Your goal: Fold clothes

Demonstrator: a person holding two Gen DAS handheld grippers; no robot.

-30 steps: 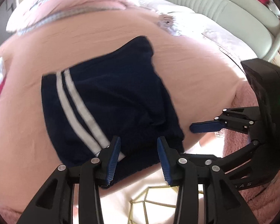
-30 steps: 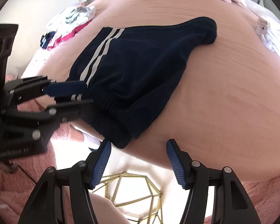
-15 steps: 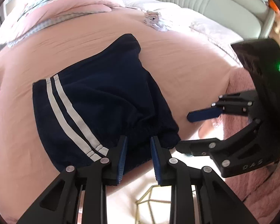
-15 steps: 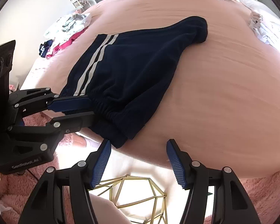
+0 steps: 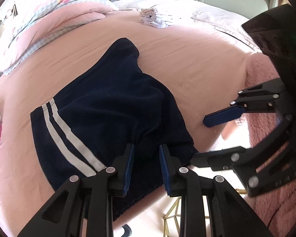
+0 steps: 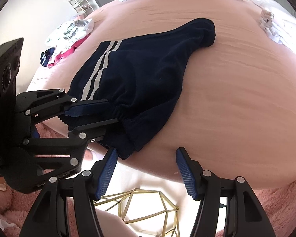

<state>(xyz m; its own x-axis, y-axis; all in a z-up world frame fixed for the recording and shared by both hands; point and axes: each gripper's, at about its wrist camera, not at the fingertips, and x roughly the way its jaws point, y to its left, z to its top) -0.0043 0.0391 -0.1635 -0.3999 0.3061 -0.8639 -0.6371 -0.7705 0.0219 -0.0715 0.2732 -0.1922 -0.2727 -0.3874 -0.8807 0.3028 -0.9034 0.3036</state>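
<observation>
Navy shorts with two white side stripes lie folded on the pink bed; they also show in the right wrist view. My left gripper is shut on the shorts' elastic waistband at the bed's near edge, also seen from the right wrist view. My right gripper is open and empty just right of the waistband's corner, near the bed edge; it shows at the right of the left wrist view.
Pink bedsheet. Pillows and duvet at the far side. A pile of white clothes far right, mixed clothes far left. A gold wire stand below on the floor, with pink fluffy rug.
My left gripper closed onto the waistband of the shorts. Both grippers pulled back slightly, so more of the bed shows. The right gripper stayed open.
</observation>
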